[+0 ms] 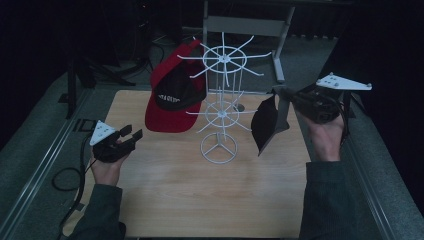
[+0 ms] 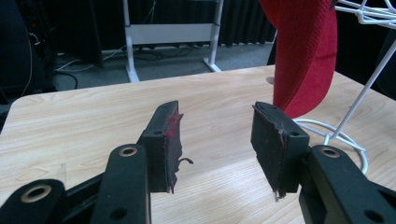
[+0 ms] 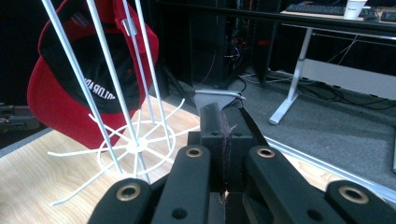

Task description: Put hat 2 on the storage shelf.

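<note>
- the right gripper (image 1: pixel 286 96) is hanging in the air at the right of the white wire rack (image 1: pixel 220 105), and its jaws are pressing fully together on a black cap (image 1: pixel 267 125); in the right gripper view the pads are meeting with only a thin edge of fabric between them.
- the black cap is dangling below that gripper, just beside the right ends of the rack's lower hooks; i cannot tell if it is touching a hook tip.
- the relation that is mattering: the rack is lying to the left of the held cap, and its hooks are pointing outward like spokes, so i am judging that the cap is needing to travel left and a little up to go over a free hook end.
- a red cap (image 1: pixel 172 92) is already hanging on the far left side of the rack, well apart from the black one.
- the left gripper (image 1: pixel 130 137) is resting low at the near left of the wooden table (image 1: pixel 165 195), with jaws wide apart and holding nothing; the red cap is in front of it, to its right.
- the right hand is the nearer one to the free hooks, so it is looking like the working hand.
</note>
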Action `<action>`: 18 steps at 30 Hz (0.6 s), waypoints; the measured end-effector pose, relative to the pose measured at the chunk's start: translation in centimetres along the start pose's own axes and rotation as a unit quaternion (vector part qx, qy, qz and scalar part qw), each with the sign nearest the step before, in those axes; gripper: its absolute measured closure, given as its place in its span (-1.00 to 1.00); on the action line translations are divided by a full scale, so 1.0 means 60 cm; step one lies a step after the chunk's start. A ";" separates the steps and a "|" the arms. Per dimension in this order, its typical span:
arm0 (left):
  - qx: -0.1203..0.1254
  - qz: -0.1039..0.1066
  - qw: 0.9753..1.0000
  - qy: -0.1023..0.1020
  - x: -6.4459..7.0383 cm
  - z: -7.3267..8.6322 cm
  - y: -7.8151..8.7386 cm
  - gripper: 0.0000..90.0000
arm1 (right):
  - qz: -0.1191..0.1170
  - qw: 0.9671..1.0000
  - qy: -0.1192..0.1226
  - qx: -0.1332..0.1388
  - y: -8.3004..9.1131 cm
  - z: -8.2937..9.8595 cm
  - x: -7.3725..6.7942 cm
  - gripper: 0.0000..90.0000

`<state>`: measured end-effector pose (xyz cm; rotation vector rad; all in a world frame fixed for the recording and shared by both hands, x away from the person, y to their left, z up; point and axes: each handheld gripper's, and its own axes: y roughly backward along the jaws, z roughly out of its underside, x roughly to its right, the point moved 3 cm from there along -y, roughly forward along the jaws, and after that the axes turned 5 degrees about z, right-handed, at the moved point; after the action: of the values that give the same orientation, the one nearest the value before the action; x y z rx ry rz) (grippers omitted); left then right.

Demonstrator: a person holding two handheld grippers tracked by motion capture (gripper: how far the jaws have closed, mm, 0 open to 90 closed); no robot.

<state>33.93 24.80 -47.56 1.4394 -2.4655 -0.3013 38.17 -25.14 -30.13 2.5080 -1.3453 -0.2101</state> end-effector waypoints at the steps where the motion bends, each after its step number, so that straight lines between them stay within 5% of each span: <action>1: 0.000 0.000 1.000 0.000 0.000 0.000 0.000 0.17 | 0.000 1.000 0.000 0.000 0.000 -0.001 0.000 1.00; 18: 0.000 0.000 1.000 -0.002 0.000 -0.001 0.000 0.17 | 0.008 1.000 0.007 0.013 0.005 -0.032 0.000 1.00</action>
<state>33.97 24.81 -47.52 1.4389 -2.4684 -0.3038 38.46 -24.95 -28.21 2.5141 -1.3698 -0.1725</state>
